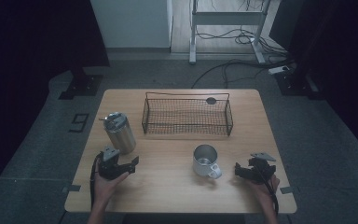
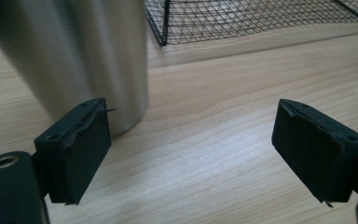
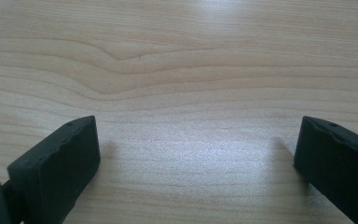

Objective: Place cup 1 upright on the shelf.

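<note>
Left gripper (image 1: 131, 165) jaws apart, empty, low beside the steel tumbler (image 1: 120, 133) at the table's (image 1: 177, 186) left — apparently lined up to take it; right gripper (image 1: 240, 170) open, idle near the mug (image 1: 206, 161) — basket (image 1: 187, 115) behind.

One tall brushed-steel tumbler (image 1: 119, 133) is being counted on the table. One black wire mesh basket (image 1: 187, 114) and one shiny handled metal mug (image 1: 206, 161) are being tallied too.

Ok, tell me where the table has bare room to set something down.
Bare wood between the steel tumbler and mug, in front of the wire basket; also the front edge between the left gripper and right gripper. The back is crowded by the basket.
</note>
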Demonstrator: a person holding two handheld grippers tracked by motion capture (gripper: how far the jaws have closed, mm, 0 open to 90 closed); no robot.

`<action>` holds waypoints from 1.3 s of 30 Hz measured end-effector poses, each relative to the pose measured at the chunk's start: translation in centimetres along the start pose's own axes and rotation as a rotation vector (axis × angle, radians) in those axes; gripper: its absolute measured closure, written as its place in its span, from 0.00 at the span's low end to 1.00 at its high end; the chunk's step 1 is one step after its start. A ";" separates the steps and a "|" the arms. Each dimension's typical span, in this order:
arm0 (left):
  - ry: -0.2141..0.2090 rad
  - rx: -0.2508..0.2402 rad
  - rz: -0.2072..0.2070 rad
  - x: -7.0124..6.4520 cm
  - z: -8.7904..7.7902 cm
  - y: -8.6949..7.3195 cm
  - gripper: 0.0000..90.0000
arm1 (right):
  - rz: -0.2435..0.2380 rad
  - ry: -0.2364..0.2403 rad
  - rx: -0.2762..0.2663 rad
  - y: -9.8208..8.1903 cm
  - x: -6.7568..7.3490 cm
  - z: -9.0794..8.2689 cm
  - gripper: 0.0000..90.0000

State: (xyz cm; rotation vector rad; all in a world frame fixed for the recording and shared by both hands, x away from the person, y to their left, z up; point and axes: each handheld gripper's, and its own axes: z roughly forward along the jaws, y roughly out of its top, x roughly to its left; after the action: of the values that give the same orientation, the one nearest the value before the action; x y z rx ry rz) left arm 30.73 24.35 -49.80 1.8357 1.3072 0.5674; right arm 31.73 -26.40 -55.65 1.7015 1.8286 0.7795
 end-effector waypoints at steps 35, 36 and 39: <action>0.030 -0.040 -0.016 3.0 0.0 2.8 0.04 | 0.002 0.001 0.002 0.1 0.0 0.1 0.00; 0.033 -0.041 -0.015 3.0 0.1 2.9 0.04 | 0.002 0.001 0.002 0.1 0.0 0.1 0.00; 0.044 -0.049 -0.014 3.1 0.3 3.1 0.04 | 0.002 0.001 0.002 0.1 0.0 0.1 0.00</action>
State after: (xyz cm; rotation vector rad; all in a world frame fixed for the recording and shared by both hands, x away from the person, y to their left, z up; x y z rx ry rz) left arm 33.92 26.67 -47.72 1.7822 1.3224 0.6298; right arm 31.81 -26.39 -55.66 1.7048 1.8296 0.7794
